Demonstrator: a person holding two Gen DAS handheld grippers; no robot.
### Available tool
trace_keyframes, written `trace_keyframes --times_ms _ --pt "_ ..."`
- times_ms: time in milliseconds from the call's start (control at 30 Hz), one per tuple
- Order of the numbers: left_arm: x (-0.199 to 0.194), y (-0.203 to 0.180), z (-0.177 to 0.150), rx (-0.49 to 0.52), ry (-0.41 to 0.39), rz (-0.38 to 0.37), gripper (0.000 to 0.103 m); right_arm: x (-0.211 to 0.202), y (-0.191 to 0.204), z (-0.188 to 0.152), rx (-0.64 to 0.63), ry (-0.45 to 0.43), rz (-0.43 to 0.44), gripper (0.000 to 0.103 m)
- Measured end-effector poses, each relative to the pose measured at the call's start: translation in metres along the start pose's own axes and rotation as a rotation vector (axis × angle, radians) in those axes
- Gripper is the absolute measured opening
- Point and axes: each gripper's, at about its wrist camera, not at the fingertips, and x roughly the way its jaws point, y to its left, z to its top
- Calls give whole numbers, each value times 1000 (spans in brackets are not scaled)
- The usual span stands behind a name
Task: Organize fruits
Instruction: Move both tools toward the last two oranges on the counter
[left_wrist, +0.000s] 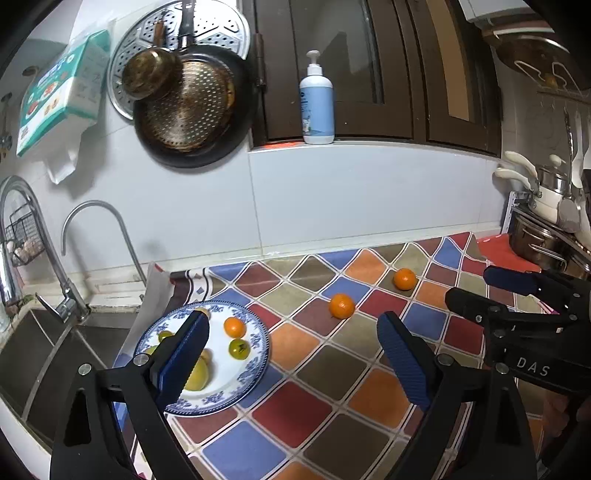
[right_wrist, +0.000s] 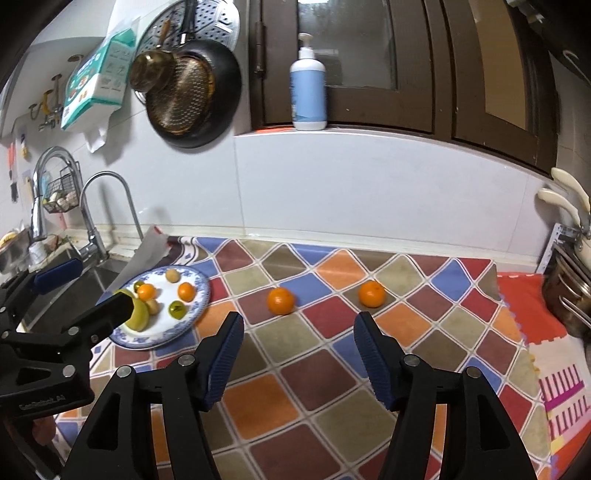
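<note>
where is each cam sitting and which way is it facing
Left wrist: on the left gripper, over the counter's sink end, facing the wall; own open fingers frame the plate, right gripper at right.
Right wrist: on the right gripper, further right, facing the same wall; left gripper at left.
Shared: plate, two loose oranges, soap bottle.
</note>
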Motion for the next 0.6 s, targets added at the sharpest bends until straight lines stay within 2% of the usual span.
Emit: trace_keyframes --times_ms 233,600 --pt "22 -20 9 10 19 7 95 17 -25 3 8 23 20 63" --pt "86 -40 9 26 110 -6 95 61 -59 4 6 65 -1 63"
